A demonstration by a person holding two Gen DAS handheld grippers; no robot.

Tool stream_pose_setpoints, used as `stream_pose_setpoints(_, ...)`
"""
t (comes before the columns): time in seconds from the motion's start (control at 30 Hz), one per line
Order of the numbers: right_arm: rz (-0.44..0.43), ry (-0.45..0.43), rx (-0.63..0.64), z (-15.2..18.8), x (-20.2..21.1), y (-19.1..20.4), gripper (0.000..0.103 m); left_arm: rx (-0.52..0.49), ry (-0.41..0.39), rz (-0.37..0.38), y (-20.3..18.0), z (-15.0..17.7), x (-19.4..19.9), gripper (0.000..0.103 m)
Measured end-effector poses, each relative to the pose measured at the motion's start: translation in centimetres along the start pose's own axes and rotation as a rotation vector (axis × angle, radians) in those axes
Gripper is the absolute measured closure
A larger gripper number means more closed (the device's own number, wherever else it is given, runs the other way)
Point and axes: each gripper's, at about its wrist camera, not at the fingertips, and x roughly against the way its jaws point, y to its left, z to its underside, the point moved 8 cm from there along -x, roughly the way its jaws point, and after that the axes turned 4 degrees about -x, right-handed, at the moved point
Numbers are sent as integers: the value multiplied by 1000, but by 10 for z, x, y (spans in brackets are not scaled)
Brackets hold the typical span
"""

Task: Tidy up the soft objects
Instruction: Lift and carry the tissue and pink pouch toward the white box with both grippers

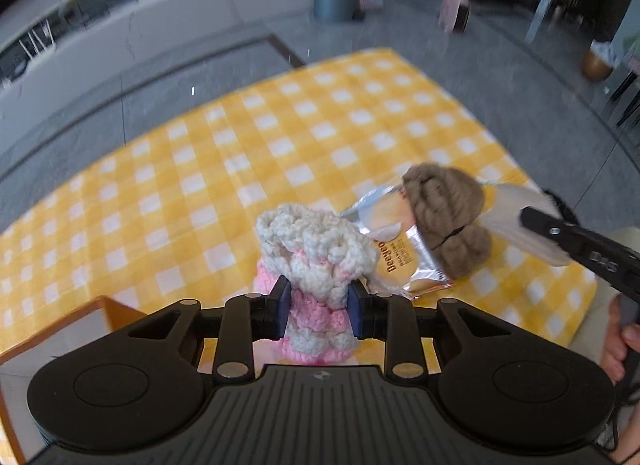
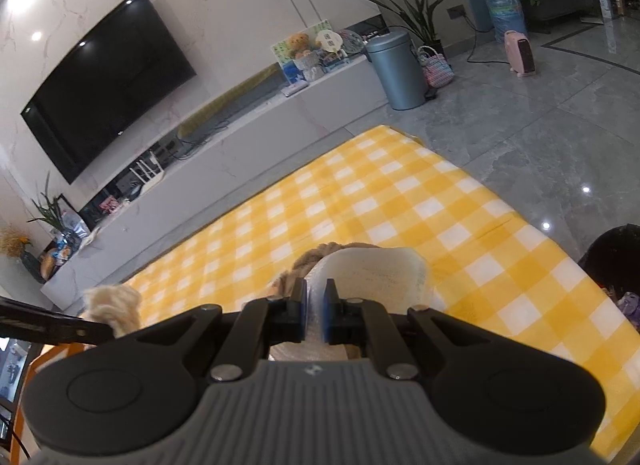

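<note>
Both grippers hold soft things above the yellow checked blanket (image 1: 320,125).

In the left wrist view, the left gripper (image 1: 319,313) at lower centre is closed on a pink and cream crochet piece (image 1: 316,265), its pads pressing both sides. In the right wrist view, the right gripper (image 2: 316,315) is clamped almost shut on the thin white edge of a packet (image 2: 376,273) carrying a brown yarn bundle (image 1: 444,217), at middle right of the left view. That bundle may slide off the packet if it tilts. The crochet is squashy, so it may slip before reaching the orange box (image 1: 100,317) at lower left.
</note>
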Motion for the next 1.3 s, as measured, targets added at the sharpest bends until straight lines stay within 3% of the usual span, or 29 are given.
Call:
stream_pose_setpoints(0.1,-29,-9,7,1,8,9,98,22,-96,3,4,6,34,70)
stream_pose_setpoints(0.23,-98,-16,21,1,18,27,97,79,-209,65,6,23,73,70)
stream_pose_setpoints(0.5,-241,-35,97,8,46,83,98,110,-341,-79,25,56,118,70)
stream_pose_setpoints(0.6,-279,-40,142,13,56,105,97,122,-362,-219,37,72,123,70)
stream_pose_setpoints(0.77,-281,-55,218,24,76,133,97,161,-384,-349,55,102,130,70)
stream_pose_setpoints(0.93,-335,-70,265,31,99,156,98,175,-388,-442,70,131,136,70)
stream_pose_setpoints(1.03,-359,-71,307,42,111,175,97,209,-392,-449,85,146,136,70)
stream_pose_setpoints(1.17,-384,-65,398,58,119,214,98,264,-395,-399,107,169,135,70)
stream_pose_setpoints(1.3,-419,-45,475,81,119,255,98,342,-403,-431,138,194,142,70)
